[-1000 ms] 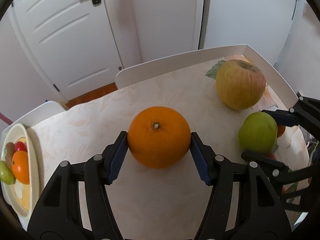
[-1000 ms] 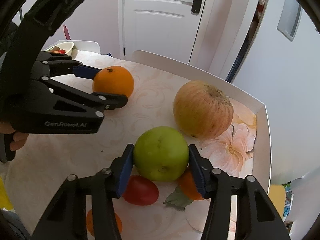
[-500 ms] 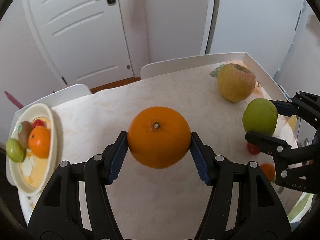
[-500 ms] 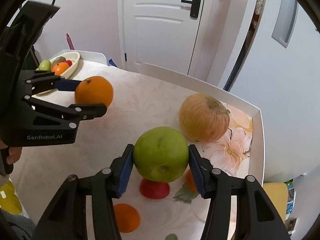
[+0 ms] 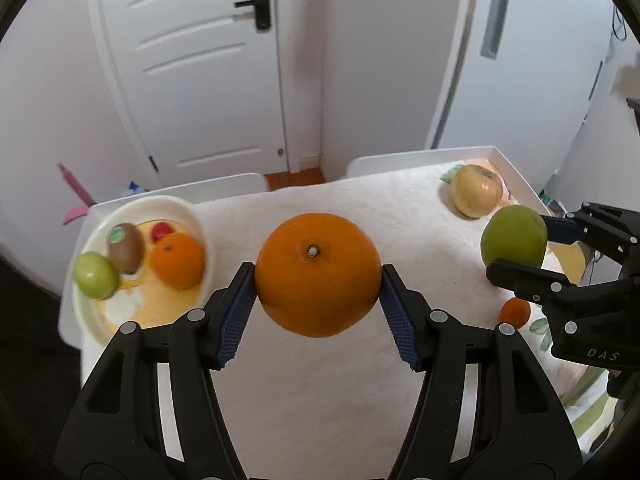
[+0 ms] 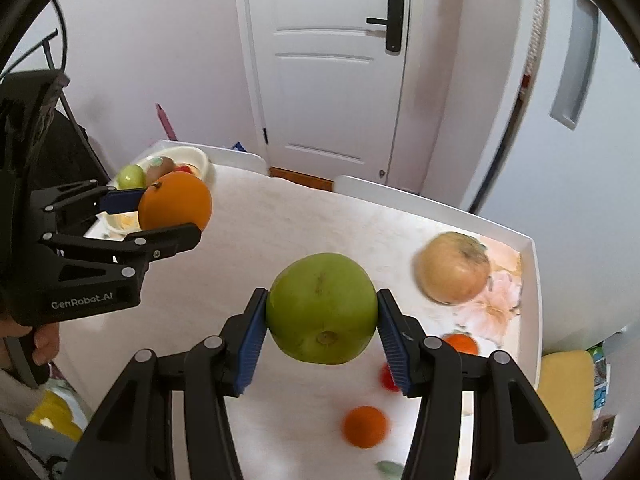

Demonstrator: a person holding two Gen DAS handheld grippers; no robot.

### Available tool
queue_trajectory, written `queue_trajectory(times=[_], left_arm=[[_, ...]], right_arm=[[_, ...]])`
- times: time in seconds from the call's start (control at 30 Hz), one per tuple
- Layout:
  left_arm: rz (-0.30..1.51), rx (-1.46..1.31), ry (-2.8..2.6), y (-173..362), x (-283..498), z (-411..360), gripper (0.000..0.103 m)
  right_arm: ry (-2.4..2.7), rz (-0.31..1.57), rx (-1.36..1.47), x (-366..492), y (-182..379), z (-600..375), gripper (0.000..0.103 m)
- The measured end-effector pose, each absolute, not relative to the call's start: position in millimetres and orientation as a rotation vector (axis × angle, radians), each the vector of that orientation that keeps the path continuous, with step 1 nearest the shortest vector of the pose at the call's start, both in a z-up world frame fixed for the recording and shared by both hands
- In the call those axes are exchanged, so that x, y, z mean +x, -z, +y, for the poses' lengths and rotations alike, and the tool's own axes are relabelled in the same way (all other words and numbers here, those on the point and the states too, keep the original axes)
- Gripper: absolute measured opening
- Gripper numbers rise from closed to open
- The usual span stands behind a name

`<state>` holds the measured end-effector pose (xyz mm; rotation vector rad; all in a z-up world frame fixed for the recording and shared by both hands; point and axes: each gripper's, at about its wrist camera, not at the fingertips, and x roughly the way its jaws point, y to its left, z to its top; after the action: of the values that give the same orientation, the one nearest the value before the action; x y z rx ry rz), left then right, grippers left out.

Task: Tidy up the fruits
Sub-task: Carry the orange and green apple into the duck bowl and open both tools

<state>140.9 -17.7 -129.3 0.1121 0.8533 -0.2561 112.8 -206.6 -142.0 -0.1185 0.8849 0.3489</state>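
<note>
My left gripper is shut on a large orange and holds it above the table; the orange also shows in the right wrist view. My right gripper is shut on a green apple, lifted above the table, which shows at the right of the left wrist view. A white plate at the far left holds a green fruit, a kiwi, an orange and a small red fruit.
A yellow-red apple lies at the table's far right corner. Small oranges and a small red fruit lie near the right edge. The white table has a raised rim. A white door stands behind.
Both grippers have risen with their fruit. The left wrist view has swung left, and the plate now sits nearer the orange. The table looks farther below.
</note>
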Motion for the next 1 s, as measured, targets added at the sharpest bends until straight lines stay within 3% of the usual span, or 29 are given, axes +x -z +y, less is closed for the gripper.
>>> queue_trajectory(times=[0.53,1.0], left_arm=[[0.835,0.060,0.121,123.9,129.5,117.4,0.066],[0.854,0.115,0.136,169.4,167.9,167.3,0.066]], right_arm=[[-0.478,0.883,-0.086,118.4,122.9,-91.0,0.049],[-0.503,0.909,-0.086,145.6,145.3,-17.5,0.049]])
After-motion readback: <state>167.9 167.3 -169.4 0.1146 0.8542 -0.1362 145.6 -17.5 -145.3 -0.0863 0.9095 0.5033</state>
